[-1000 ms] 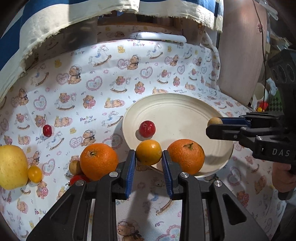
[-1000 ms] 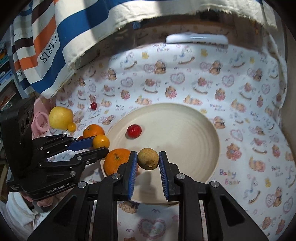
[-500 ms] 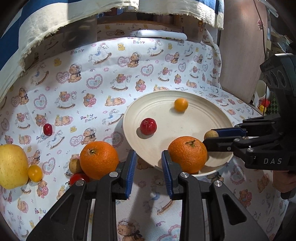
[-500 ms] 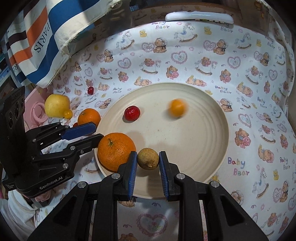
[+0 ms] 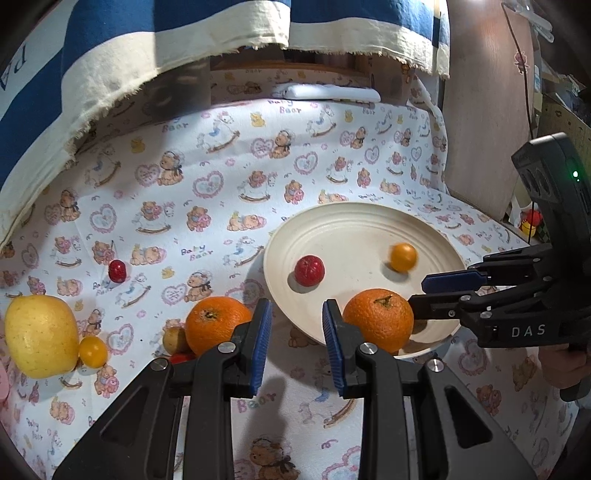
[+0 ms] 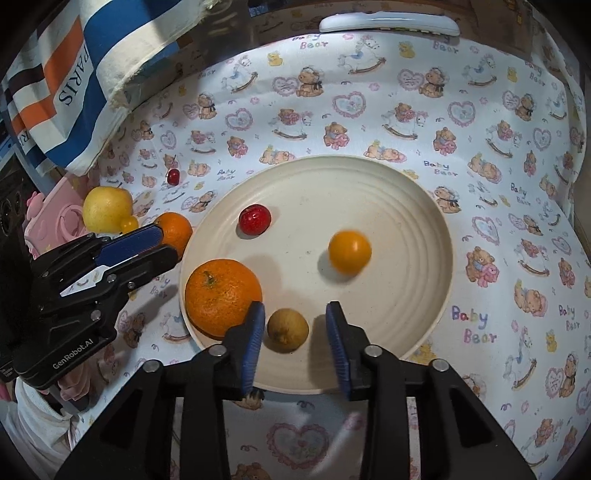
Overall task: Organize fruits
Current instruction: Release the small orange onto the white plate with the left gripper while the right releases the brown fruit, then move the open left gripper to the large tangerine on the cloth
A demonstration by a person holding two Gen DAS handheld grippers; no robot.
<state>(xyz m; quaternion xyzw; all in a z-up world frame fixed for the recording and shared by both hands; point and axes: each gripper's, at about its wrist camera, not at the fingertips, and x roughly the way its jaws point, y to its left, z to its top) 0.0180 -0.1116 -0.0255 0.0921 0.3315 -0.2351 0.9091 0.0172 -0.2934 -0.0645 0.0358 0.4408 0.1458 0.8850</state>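
A cream plate [image 6: 369, 160] holds a big orange [image 6: 223, 297], a red fruit [image 6: 255, 218] and a small orange [image 6: 349, 251] that is blurred mid-roll. A small brown fruit [image 6: 288, 329] rests on the plate's near side between the jaws of my right gripper [image 6: 295, 308]. Those jaws are opening, and the pads stand off the fruit. My left gripper [image 5: 295, 306] hovers at the plate's [image 5: 351, 210] left rim, its jaws drawn close with nothing between them. Beside it on the cloth lies a second orange [image 5: 216, 319].
On the cloth to the left lie a yellow apple [image 5: 40, 336], a small yellow fruit [image 5: 93, 351], a cherry [image 5: 117, 270] and a small tan fruit [image 5: 173, 338]. A striped cloth [image 6: 74, 85] hangs over the back left. A white remote [image 6: 388, 24] lies at the back.
The small orange left my left gripper and rolled across the plate. My right gripper came down to the plate with the brown fruit, and its jaws have spread off it.
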